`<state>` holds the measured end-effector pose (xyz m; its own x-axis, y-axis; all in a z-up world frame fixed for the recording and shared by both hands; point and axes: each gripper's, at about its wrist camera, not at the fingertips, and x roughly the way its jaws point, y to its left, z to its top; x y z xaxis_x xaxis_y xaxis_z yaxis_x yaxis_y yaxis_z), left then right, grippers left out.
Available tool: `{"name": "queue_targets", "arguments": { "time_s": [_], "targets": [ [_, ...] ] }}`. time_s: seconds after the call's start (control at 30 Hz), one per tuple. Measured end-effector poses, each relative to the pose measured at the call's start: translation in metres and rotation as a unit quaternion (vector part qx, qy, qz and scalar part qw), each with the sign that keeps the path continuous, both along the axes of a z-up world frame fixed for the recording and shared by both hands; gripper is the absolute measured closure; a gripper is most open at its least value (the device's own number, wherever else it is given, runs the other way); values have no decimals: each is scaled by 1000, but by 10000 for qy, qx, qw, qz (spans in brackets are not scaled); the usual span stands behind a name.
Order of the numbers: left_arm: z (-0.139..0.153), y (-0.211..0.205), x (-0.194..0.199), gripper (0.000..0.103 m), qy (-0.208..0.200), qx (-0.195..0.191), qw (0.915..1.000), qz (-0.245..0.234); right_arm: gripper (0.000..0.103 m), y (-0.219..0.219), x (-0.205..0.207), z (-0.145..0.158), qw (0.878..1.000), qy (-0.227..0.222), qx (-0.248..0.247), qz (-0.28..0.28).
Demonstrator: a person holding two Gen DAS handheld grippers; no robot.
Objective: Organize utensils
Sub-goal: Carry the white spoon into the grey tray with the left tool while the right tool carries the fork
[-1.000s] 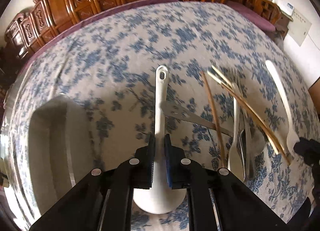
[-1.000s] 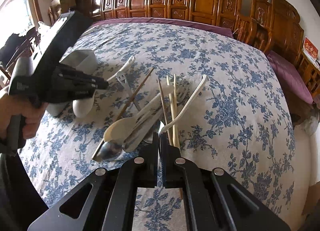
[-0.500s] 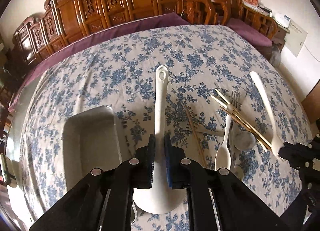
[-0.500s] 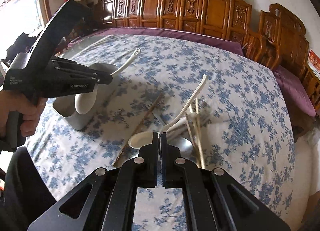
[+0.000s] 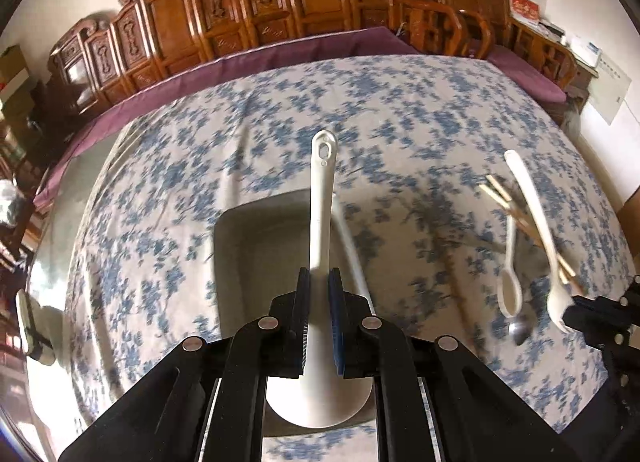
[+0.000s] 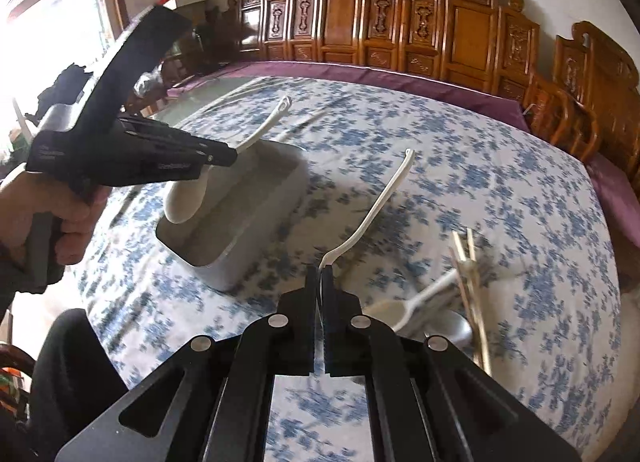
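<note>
My left gripper [image 5: 319, 282] is shut on a big white ladle [image 5: 322, 198], with the handle pointing forward and the bowl hanging under the fingers. It hovers over the grey rectangular tray [image 5: 248, 246]. In the right wrist view the left gripper [image 6: 228, 156] holds the ladle [image 6: 188, 202] above the tray [image 6: 260, 246]. My right gripper [image 6: 320, 274] is shut on a slim white spoon [image 6: 372, 214], whose handle rises ahead of it. The left wrist view shows that spoon [image 5: 532, 214] and the right gripper [image 5: 576, 308] at the far right.
A small white spoon [image 5: 509, 290], a metal spoon [image 5: 520, 330] and chopsticks [image 5: 500, 198] lie together on the blue-flowered tablecloth [image 5: 400, 110], right of the tray. Carved wooden chairs [image 6: 460, 34] ring the table. A person's hand [image 6: 68, 222] grips the left tool's handle.
Both grippers have risen and moved left from the utensil pile. The ladle now hangs over the tray, and the slim spoon has been lifted clear of the pile.
</note>
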<state>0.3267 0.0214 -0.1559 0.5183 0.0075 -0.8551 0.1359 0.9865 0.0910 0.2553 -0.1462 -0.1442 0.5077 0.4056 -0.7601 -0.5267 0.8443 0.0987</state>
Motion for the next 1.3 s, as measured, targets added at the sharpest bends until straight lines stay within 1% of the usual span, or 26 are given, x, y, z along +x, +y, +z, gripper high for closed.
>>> {"name": "queue_targets", "arguments": {
  "time_s": [0.17,0.4,0.43,0.47,0.5,0.53,0.63,0.77,1.03,1.3],
  "targets": [
    [-16,20,3,94,141,-13,9998,120,100,23,3,-2,9999,52,36,126],
    [-31,31,4,94,255,-120,9994,201,100,47,6,-8,9996,132,18,238],
    [-32,34,4,92,246,-154,9993,218,100,50,7,-9,9996,143,10,244],
    [-34,36,4,75,256,-146,9993,249,100,52,8,-10,9996,158,4,250],
    [-34,38,4,69,227,-118,9993,287,100,54,8,-11,9995,169,-3,257],
    [-35,41,3,68,188,-121,9993,302,100,56,8,-11,9995,176,-21,274],
    [-34,53,1,67,194,-236,9988,382,100,63,9,-12,9993,181,-38,316],
    [-27,68,-7,67,80,-375,9983,430,100,76,10,-12,9990,169,1,402],
    [-12,99,-25,65,-101,-379,9979,512,100,116,21,-24,9972,323,120,669],
    [-16,128,-37,65,-48,-343,9970,696,99,151,31,-48,9953,538,-33,803]
  ]
}}
